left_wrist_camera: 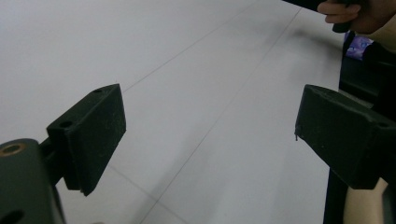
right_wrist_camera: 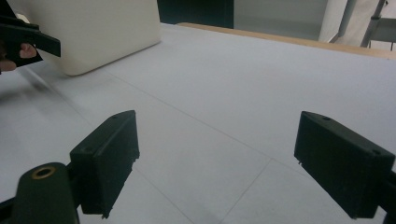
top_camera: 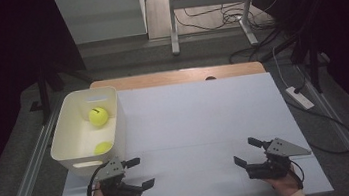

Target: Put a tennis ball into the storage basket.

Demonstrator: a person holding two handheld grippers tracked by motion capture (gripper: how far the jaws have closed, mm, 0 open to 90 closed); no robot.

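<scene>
Both the left gripper [top_camera: 138, 173] and right gripper [top_camera: 245, 152] rest low at the near tabletop [top_camera: 190, 121] edge, fingers released and empty, presumably idle because both tennis balls [top_camera: 98, 116] already lie in the white bin [top_camera: 115, 120] at far left.

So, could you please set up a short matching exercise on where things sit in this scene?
Things:
1. left tongs
2. right tongs
3. yellow balls
4. wooden strip

Places or states:
A. inside the white bin
B. open, at the table's near right
C. along the far edge of the white table
D. open, just in front of the bin

Pairs: 1-D, 2-B, 3-A, 4-C
</scene>
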